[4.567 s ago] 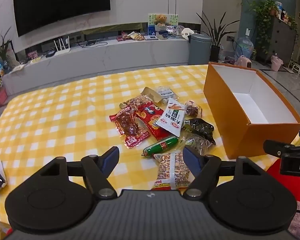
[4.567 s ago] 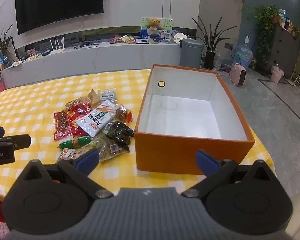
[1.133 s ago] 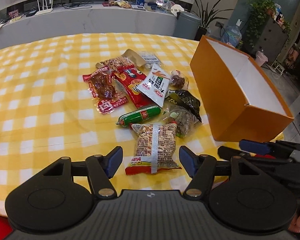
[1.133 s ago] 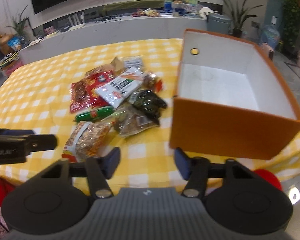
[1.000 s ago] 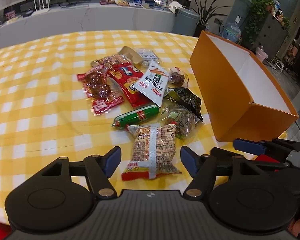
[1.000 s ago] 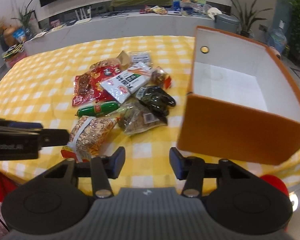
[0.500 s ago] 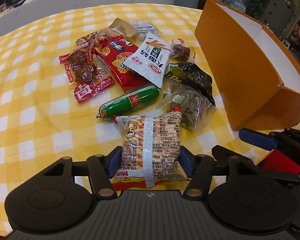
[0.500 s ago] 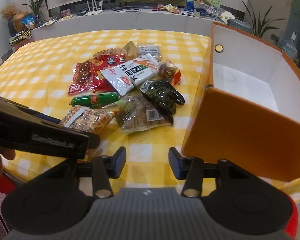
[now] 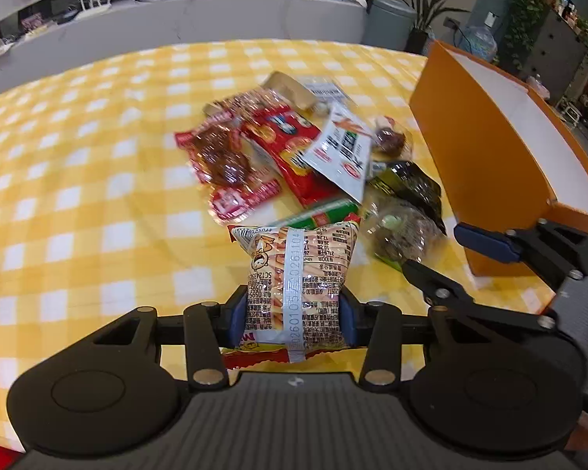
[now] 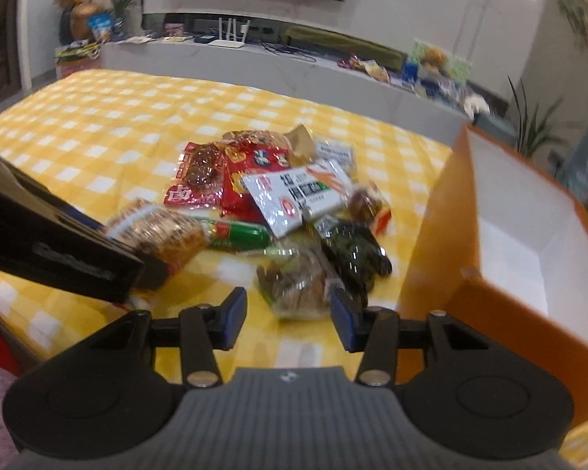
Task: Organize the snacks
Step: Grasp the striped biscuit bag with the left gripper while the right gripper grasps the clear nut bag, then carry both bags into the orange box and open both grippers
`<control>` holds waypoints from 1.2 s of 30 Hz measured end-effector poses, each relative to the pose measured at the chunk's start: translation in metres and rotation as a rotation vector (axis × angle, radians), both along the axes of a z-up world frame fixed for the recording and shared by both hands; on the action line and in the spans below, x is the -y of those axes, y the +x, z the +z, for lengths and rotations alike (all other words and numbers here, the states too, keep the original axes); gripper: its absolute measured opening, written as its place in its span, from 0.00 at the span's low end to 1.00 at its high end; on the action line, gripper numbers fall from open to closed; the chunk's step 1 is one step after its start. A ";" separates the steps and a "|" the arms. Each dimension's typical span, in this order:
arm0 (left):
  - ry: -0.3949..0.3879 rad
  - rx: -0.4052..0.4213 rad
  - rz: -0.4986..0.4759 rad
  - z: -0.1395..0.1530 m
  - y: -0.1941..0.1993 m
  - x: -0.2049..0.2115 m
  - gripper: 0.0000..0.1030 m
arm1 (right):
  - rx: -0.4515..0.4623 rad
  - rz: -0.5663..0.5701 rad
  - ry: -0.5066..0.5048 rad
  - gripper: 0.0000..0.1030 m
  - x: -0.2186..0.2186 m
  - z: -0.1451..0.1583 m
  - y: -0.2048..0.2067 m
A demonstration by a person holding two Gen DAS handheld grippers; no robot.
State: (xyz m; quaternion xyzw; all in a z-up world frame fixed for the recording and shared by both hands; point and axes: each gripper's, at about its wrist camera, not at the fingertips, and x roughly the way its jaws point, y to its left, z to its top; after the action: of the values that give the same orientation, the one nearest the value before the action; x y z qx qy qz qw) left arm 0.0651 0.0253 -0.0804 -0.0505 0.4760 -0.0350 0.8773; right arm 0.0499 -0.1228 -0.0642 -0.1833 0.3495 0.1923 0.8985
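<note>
The left tongs [image 9: 292, 315] are closing on the cracker-stick packet [image 9: 298, 274] at the near edge of the snack pile [image 9: 294, 156], both blue pads against its sides. The right tongs [image 10: 288, 317] stand partly open and hold nothing, just short of a clear packet of dark snacks [image 10: 298, 282]. The pile lies on the yellow-checked worktop [image 9: 78, 196], beside the open orange box [image 10: 501, 235].

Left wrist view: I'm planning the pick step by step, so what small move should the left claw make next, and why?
Probably finish closing. The left claw straddles the noodle pack, its jaws closing with the pack between them. Once gripped, it can be lifted toward the orange box, which looks empty.
</note>
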 end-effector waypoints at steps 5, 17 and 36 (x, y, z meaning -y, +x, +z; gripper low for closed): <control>-0.013 0.012 0.010 0.004 0.000 -0.007 0.50 | 0.069 0.047 -0.106 0.63 -0.016 -0.013 0.011; -0.015 0.002 0.022 -0.002 0.002 -0.009 0.50 | 0.031 0.037 -0.095 0.56 -0.017 -0.038 0.028; 0.023 0.036 0.080 0.023 -0.022 -0.017 0.50 | -0.012 0.068 0.017 0.29 -0.010 0.011 0.016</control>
State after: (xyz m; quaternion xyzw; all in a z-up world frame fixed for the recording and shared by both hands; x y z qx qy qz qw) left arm 0.0432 0.0423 -0.0573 -0.0586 0.4581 0.0048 0.8870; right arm 0.0660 -0.1128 -0.0533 -0.1861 0.3466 0.2270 0.8909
